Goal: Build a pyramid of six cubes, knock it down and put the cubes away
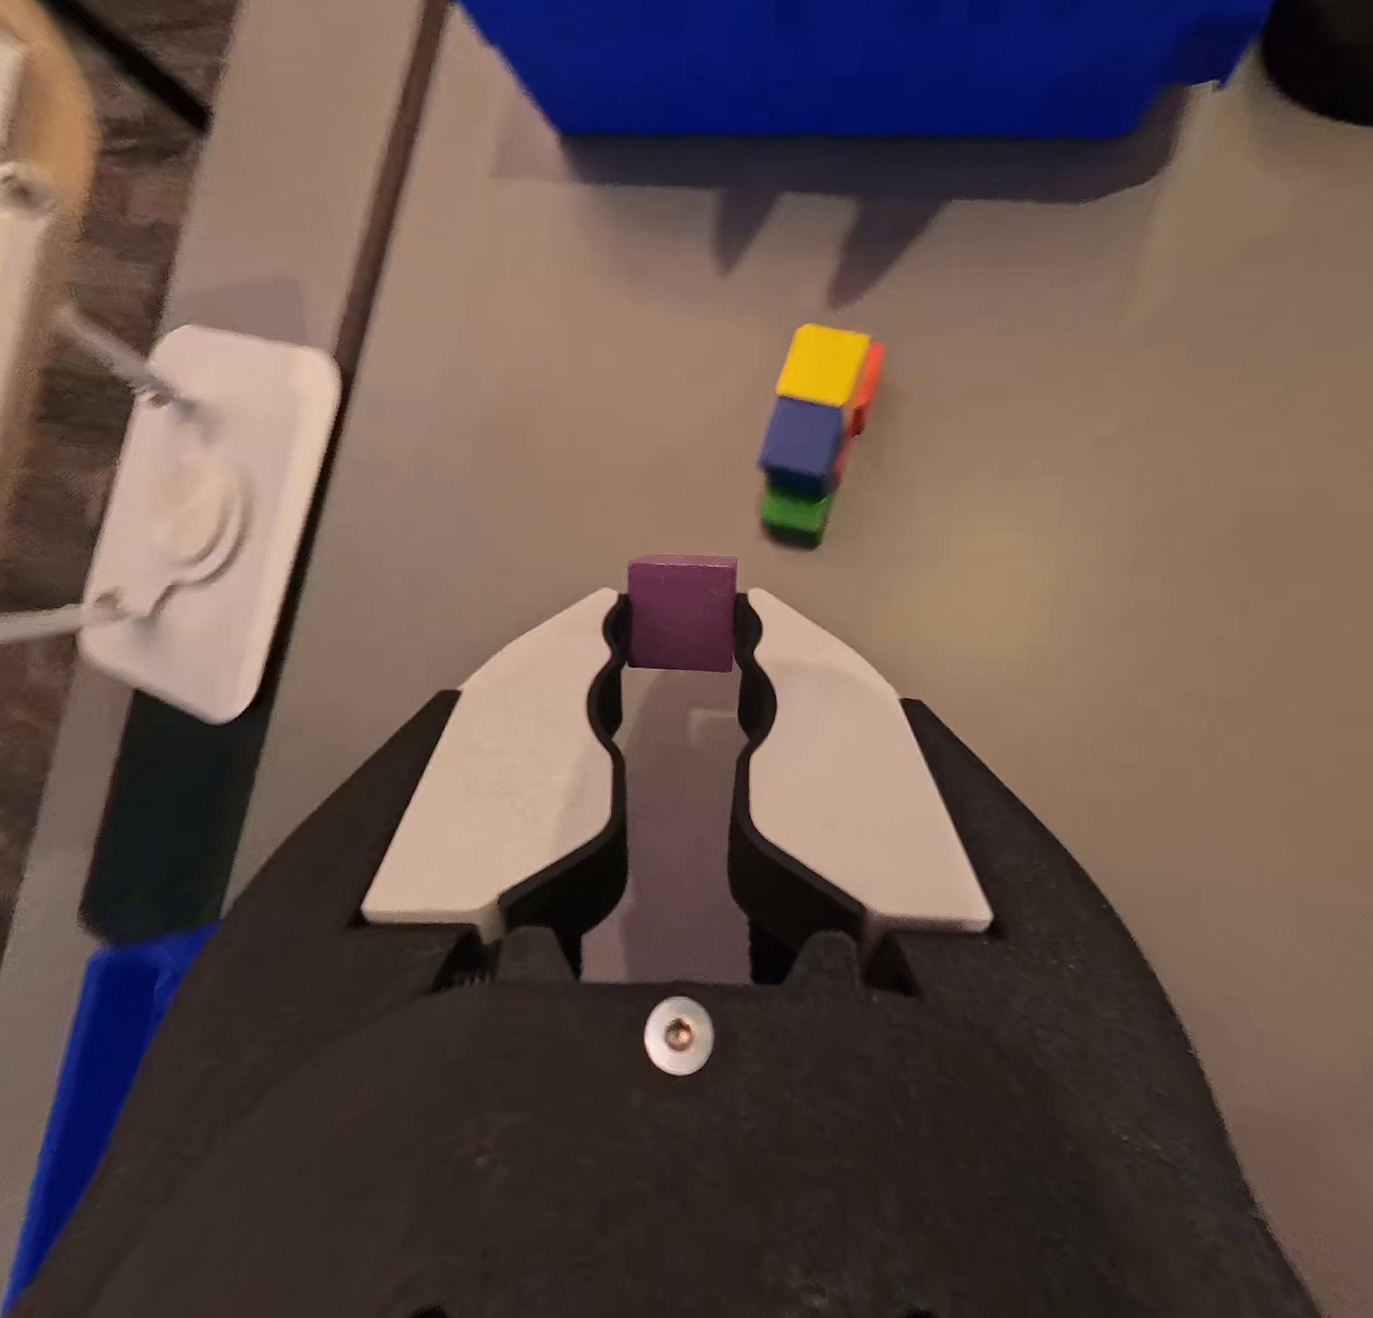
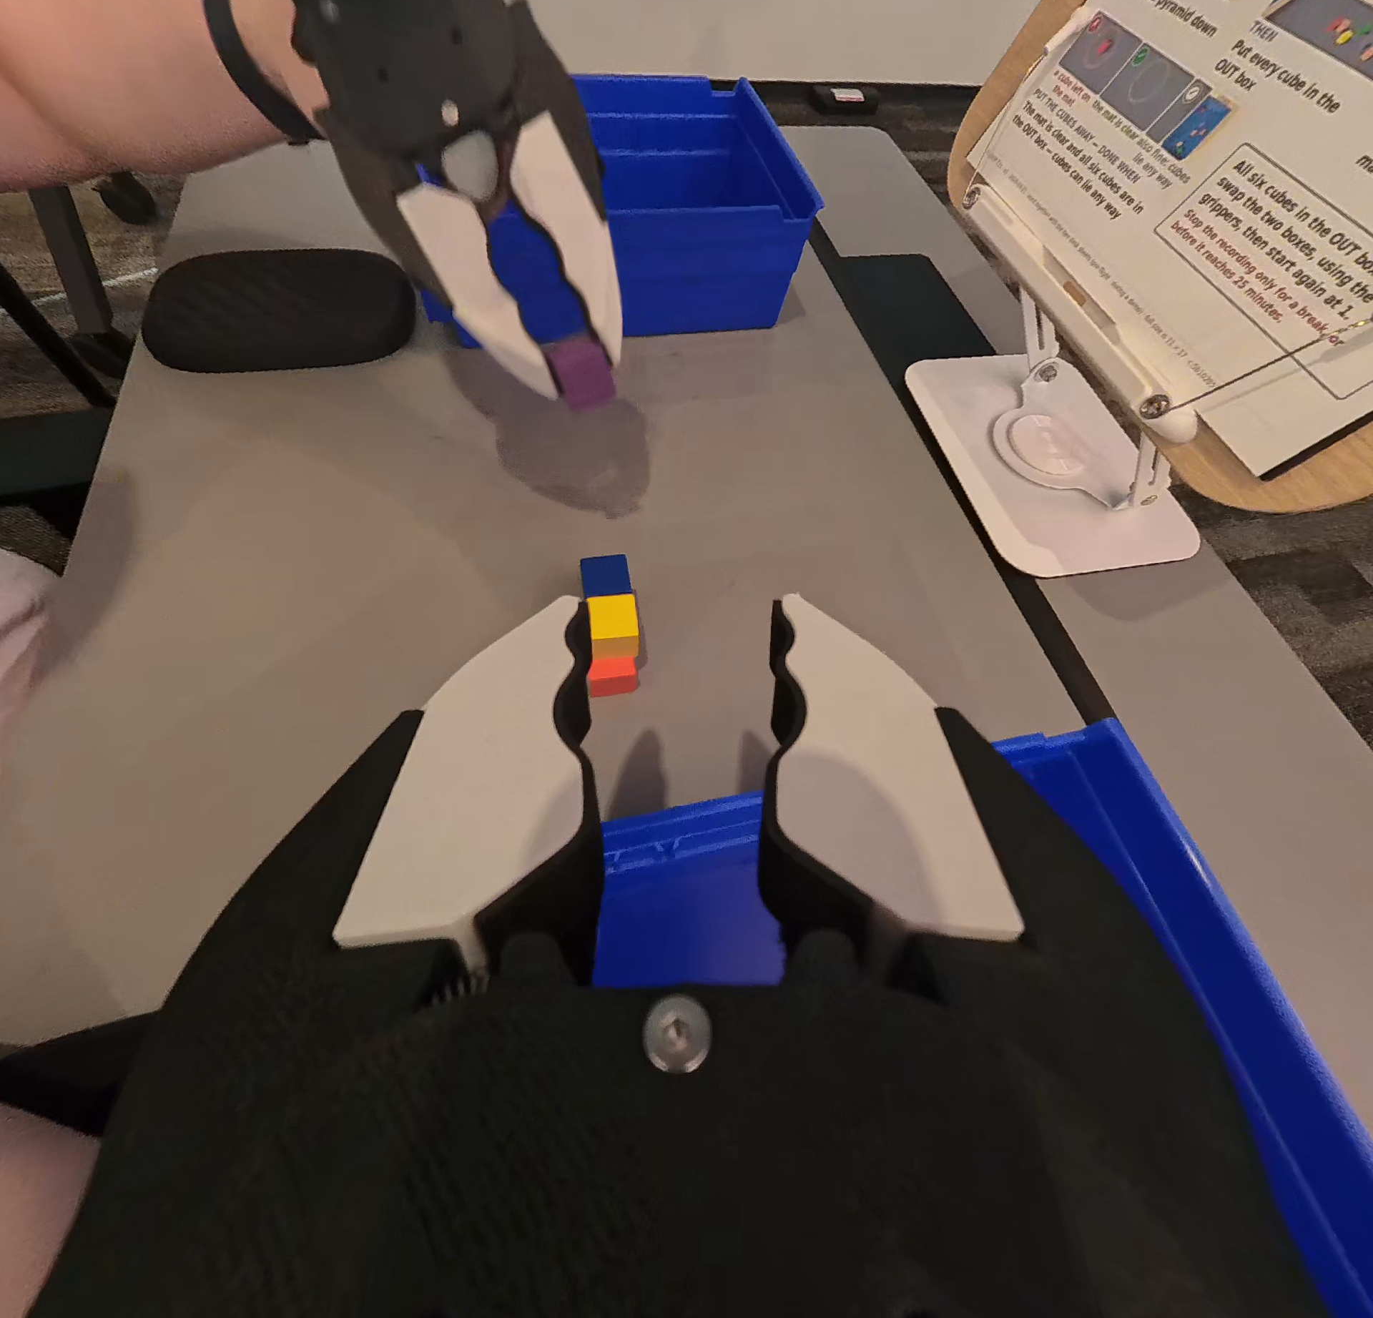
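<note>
The left gripper [image 1: 682, 617] was clamped on a purple cube [image 1: 682, 611], pinched between its 2 white fingertips [image 1: 587, 614] and held clear of the grey table [image 1: 1040, 614]. In the right wrist view the same gripper [image 2: 576, 376] hung tilted over the tabletop, the purple cube [image 2: 583, 379] at its tips with a shadow on the surface below, and a person's forearm [image 2: 111, 79] with a black wrist strap [image 2: 238, 64] behind it.

Ahead and to the right of the left gripper stood a cluster of cubes: a yellow cube [image 1: 823, 362] and a blue cube [image 1: 802, 441] side by side on top, a green cube [image 1: 795, 513] lower at the near end, and an orange-red cube [image 1: 869, 391] partly hidden behind them. How many cubes lay beneath could not be told.

The right gripper [image 2: 676, 614] was open wide and held nothing. The cluster sat just ahead of its left fingertip [image 2: 550, 628]: blue cube [image 2: 605, 575] farthest, yellow cube [image 2: 613, 617] in the middle, orange-red cube [image 2: 613, 674] nearest.

A blue bin [image 2: 706, 197] stood beyond the left gripper, and a second blue bin [image 2: 1159, 874] lay directly under the right gripper. A white stand [image 2: 1055, 480] with an instruction sheet [image 2: 1226, 168] stood to the right gripper's right, and a black pad [image 2: 278, 309] rested at far left.
</note>
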### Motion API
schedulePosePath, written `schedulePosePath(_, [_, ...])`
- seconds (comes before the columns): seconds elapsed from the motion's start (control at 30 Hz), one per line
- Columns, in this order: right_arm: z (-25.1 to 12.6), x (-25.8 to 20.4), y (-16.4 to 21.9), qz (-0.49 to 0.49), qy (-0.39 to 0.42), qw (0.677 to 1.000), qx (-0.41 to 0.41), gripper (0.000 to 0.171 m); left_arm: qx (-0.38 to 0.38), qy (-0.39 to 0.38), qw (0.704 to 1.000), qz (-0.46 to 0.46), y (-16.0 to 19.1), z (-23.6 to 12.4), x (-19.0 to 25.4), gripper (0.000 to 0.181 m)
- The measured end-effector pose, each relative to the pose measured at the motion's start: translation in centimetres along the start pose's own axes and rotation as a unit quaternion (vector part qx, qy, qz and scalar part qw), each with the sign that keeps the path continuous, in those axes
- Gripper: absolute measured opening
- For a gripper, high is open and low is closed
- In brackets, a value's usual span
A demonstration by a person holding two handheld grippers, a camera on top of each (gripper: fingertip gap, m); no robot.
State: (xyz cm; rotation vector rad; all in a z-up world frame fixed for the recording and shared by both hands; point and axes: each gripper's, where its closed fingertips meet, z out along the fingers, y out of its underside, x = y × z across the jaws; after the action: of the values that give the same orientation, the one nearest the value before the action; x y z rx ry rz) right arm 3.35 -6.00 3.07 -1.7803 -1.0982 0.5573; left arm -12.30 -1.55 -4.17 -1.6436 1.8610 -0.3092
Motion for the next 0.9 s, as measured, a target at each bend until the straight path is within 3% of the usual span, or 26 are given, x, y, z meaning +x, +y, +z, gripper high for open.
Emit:
schedulePosePath(0.33, [-0.1,-0.4,0.3,0.000,-0.010,1.000,-0.006,0.047,-0.052,0.100,0.994,0.015,-3.7,6.3,3.6,0.027])
schedulePosePath(0.9, [0.6,-0.9,1.5,0.003,-0.030,0.999,-0.039,0.046,-0.104,0.140,0.984,0.045,-3.1,8.5,4.0,0.027])
